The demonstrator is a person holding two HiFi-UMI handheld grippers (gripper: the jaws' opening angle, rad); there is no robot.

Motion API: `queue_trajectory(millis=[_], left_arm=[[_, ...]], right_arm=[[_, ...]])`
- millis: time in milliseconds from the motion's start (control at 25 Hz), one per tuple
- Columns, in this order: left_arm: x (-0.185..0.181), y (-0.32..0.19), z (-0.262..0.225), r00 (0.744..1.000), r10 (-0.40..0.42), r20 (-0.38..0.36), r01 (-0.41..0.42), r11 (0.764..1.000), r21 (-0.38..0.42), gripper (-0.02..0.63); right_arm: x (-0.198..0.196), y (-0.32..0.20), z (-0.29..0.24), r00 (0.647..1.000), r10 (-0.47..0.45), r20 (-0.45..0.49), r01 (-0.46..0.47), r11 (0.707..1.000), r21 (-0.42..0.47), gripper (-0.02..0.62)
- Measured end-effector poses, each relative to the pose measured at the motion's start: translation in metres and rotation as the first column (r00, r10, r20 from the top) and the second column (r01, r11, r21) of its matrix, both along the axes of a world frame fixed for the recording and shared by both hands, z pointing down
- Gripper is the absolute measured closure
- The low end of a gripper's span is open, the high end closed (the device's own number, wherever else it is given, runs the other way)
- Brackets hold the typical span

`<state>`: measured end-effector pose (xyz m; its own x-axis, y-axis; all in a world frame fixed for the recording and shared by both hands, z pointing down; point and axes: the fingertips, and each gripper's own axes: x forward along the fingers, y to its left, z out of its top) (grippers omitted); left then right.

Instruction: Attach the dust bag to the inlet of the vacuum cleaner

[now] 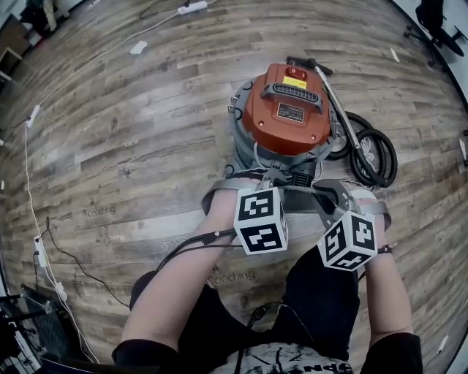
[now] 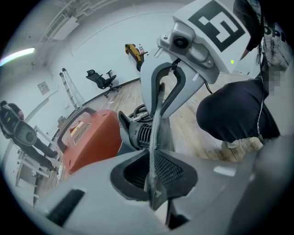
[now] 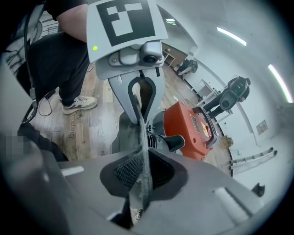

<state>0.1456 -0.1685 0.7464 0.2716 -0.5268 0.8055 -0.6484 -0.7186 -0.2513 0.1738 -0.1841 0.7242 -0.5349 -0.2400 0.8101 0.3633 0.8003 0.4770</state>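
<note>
Floorboards (image 1: 131, 146) carry the orange-topped vacuum cleaner (image 1: 287, 109). Just beside the vacuum cleaner's near side, the grey dust bag (image 2: 155, 137) spans between the left gripper (image 2: 154, 176) and right gripper (image 3: 140, 176), each with its jaws pinched tight on the bag's thin edge.

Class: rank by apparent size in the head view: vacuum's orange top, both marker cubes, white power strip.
1. orange top
2. left marker cube, right marker cube: alike; nearest the camera
3. white power strip
</note>
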Motion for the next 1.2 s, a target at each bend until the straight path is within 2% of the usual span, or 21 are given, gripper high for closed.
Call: queue_trajectory(millis=[400,600,840,960,1200], left_arm=[[0.013,-0.020,-0.018,0.998,0.049,0.044,-0.052,0.996,0.076,0.565],[0.007,-0.012,-0.009,0.999,0.034,0.043,-0.036,0.998,0.042,0.572],[-0.005,-0.001,0.006,0.999,-0.001,0.046,0.001,1.000,-0.010,0.577],[-0.004,-0.004,0.002,0.999,-0.001,0.051,0.001,1.000,0.006,0.577],[0.006,-0.015,-0.011,1.000,0.005,0.026,-0.006,0.999,0.050,0.575]], right_arm=[[0.020,-0.008,0.013,0.980,0.179,0.084,-0.168,0.979,-0.119,0.552],[0.012,-0.011,0.004,0.988,0.134,0.082,-0.129,0.989,-0.071,0.554],[-0.008,-0.003,-0.004,0.999,0.043,0.029,-0.044,0.999,0.026,0.554],[-0.005,-0.004,-0.003,0.997,0.060,0.041,-0.061,0.998,0.010,0.555],[0.010,-0.014,0.007,0.985,0.149,0.087,-0.142,0.987,-0.075,0.557]])
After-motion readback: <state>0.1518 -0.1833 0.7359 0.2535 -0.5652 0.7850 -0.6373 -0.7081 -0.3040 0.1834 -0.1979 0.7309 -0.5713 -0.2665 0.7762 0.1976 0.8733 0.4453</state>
